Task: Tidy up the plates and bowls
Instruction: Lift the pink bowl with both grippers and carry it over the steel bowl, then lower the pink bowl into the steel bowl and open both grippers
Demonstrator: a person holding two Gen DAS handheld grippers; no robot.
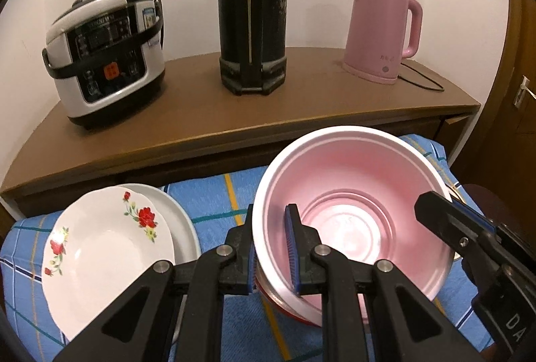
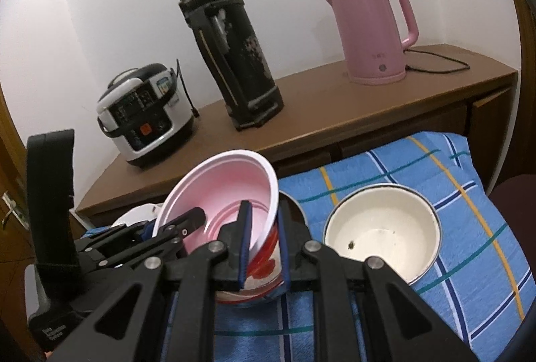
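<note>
A: So, from the left wrist: the left gripper (image 1: 274,248) is clenched on the near-left wall of the pink-lined, thin-walled plastic bowl (image 1: 355,214), one pad inside, one outside. The right gripper (image 1: 435,214) reaches in over the rim from the right.

B: How will it handle?

A: Light and a bit flexible, I'd judge; the thin rim could bend, so pinching the wall on opposite sides is sensible. Left of the gripper lies a white ceramic plate with red roses (image 1: 107,244) on a plain white plate (image 1: 181,218); those look heavier, slick and breakable.

B: And the right wrist?

A: The right gripper (image 2: 263,248) grasps the same bowl's (image 2: 227,194) wall, red print on its outside. The left gripper (image 2: 181,221) shows beyond it to the left. Just right of the gripper sits a cream enamel bowl with a dark rim (image 2: 382,228), stiff and chippable.

B: Surface?

A: A blue checked cloth (image 2: 418,167) over something soft-looking, so things may rock. Beyond is a brown wooden table (image 2: 335,107) against a white wall, carrying a white-and-black rice cooker (image 2: 147,121), a tall black thermos (image 2: 227,60) and a pink electric kettle (image 2: 372,33).
</note>
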